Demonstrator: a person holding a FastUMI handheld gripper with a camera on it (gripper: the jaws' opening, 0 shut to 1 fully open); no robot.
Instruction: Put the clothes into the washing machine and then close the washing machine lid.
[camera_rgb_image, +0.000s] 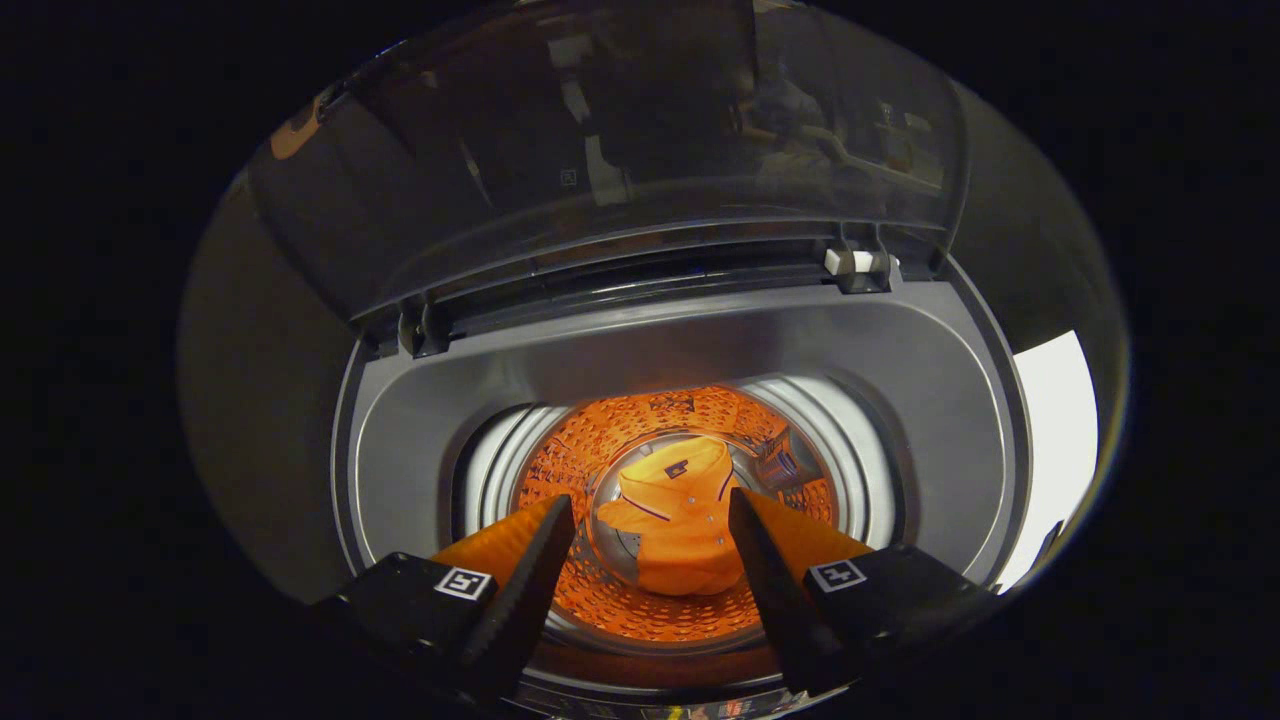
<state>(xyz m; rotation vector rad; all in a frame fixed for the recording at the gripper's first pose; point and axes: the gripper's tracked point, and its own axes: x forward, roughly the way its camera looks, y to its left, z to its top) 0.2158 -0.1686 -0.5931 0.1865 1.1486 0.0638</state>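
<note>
Looking straight down into a grey top-loading washing machine with its opening bare. Inside, a perforated metal drum, glowing orange with the garment's reflection. At the bottom of the drum, a folded orange garment with a collar and dark trim, lying in a loose heap on the drum floor, well beyond the fingertips and seen through the gap between them. Hand-held gripper poised above the opening, fingers spread wide apart, nothing between them, no contact with the cloth or the drum. Square black-and-white marker tags on the finger bases. Behind the opening, a transparent smoky plastic lid standing raised on its hinges, tilted back, faint reflections on its surface. A bright white patch beside the machine's far side.
</note>
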